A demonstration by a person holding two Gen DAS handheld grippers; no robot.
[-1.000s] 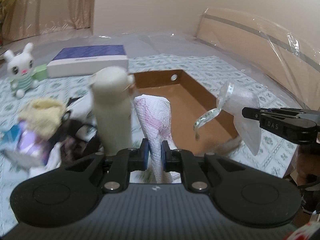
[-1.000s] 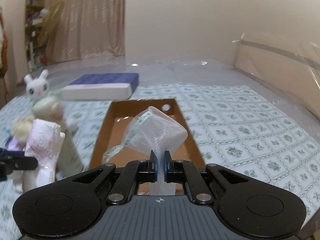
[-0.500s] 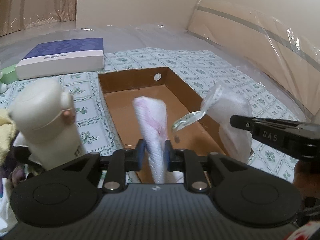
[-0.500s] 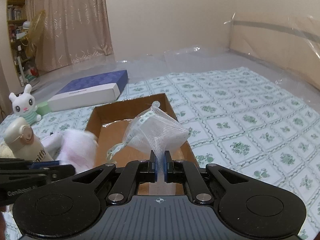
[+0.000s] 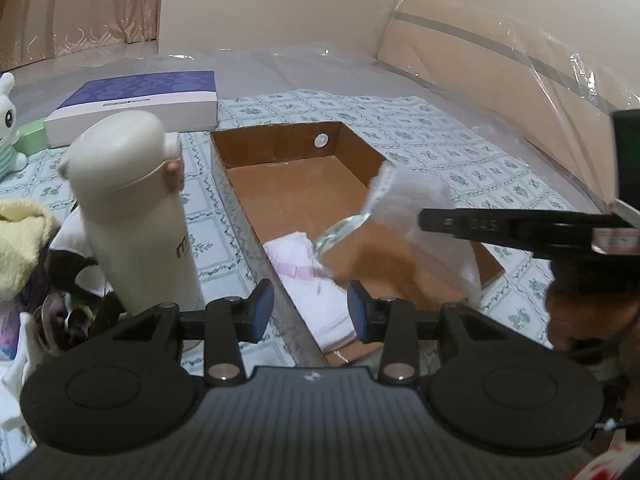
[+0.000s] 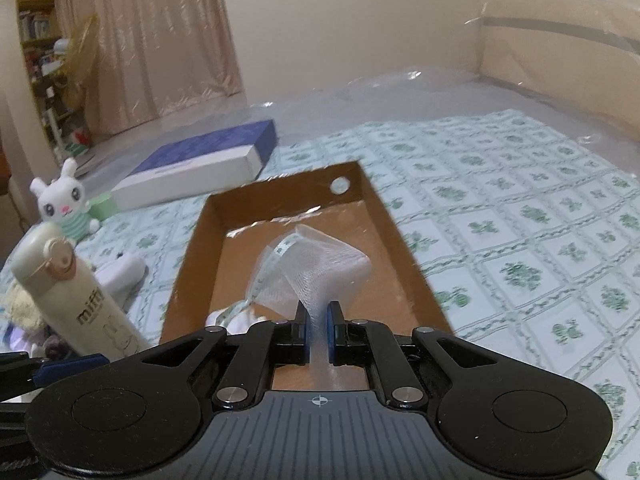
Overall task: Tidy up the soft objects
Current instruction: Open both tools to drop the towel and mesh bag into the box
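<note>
A brown cardboard box (image 5: 280, 148) (image 6: 192, 248) lies open on the patterned bed cover. A white and pink cloth (image 5: 308, 276) lies in its near left corner. My left gripper (image 5: 310, 312) is open and empty just above that cloth. My right gripper (image 6: 318, 336) is shut on a white mesh pouch (image 6: 320, 264) and holds it over the box. The pouch (image 5: 416, 204) and the right gripper's fingers (image 5: 500, 228) also show in the left wrist view, above the box's right side.
A cream bottle (image 5: 132, 208) (image 6: 68, 296) stands left of the box beside a pile of soft things, with a yellow cloth (image 5: 20, 240). A blue and white box (image 5: 136, 104) (image 6: 208, 160) and a white rabbit toy (image 6: 64, 204) lie farther back left.
My left gripper carried the white and pink cloth right, over the box, opened and let it drop into the near corner. My right gripper moved the mesh pouch forward over the box.
</note>
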